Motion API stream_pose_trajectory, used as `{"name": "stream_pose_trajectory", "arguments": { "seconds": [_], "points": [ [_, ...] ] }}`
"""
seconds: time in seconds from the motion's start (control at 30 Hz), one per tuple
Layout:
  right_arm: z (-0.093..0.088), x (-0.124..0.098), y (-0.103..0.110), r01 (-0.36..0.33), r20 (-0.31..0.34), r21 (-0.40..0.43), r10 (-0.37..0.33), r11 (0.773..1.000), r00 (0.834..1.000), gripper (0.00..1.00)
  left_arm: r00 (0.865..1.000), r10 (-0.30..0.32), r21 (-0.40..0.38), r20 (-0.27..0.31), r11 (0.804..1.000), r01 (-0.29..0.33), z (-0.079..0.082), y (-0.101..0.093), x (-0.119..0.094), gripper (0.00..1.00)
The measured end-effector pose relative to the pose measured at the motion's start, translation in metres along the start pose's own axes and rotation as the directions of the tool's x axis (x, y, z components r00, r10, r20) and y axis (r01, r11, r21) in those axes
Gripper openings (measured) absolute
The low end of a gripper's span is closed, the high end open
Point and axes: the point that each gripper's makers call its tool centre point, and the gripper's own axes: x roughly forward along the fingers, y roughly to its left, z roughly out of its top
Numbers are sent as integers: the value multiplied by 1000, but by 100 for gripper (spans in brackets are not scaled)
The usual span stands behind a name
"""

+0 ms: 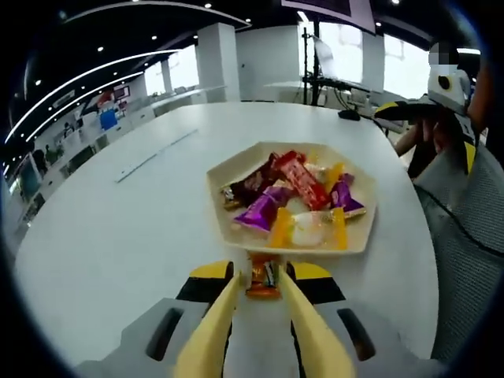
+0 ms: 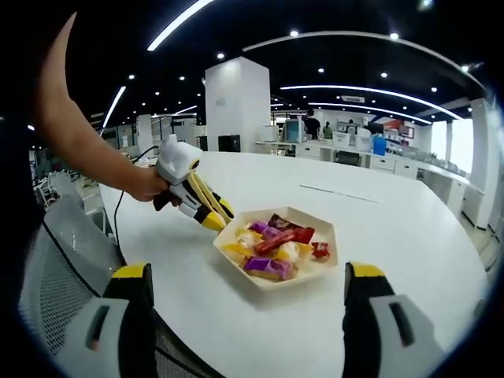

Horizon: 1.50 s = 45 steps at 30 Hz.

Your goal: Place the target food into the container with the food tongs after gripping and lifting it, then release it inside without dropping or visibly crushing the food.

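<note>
Now carrying: my left gripper (image 1: pixel 264 285) pinches an orange-wrapped candy (image 1: pixel 263 277); right gripper (image 2: pixel 248 291) gapes, empty.
Hexagonal cream tray (image 1: pixel 224 172) just ahead; I'd release low.

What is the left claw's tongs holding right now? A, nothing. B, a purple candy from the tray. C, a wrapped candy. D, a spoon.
C: in the left gripper view, the yellow tongs pinch an orange-wrapped candy at their tips, just short of the tray.

No legible text or labels.
</note>
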Motion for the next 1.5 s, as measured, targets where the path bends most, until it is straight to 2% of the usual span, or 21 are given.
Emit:
{"name": "stream_pose_trajectory", "arguments": {
  "seconds": [0.27,0.47,0.63,0.97,1.23,1.5],
  "points": [
    [-2,0,1,-3,-10,1,3,1000,1000,99,1000,3,-6,-3,1000,-3,0,-2,0,16],
    [-2,0,1,-2,-12,0,2,1000,1000,99,1000,4,-46,0,999,-4,-1,1,1,15],
    [-3,0,0,-1,-14,3,1,1000,1000,99,1000,4,-49,-10,999,-4,-2,-1,-1,15],
    [-2,1,1,-4,-15,-1,4,1000,1000,99,1000,0,-62,-31,998,-2,-9,1,-19,16],
    [-2,1,2,-6,-13,-5,6,1000,1000,99,999,2,-79,-37,997,-5,-2,9,-31,16],
    [-1,0,0,-1,-5,-2,1,1000,1000,99,999,-6,-74,-54,997,2,19,20,-47,16]
  ]
}}
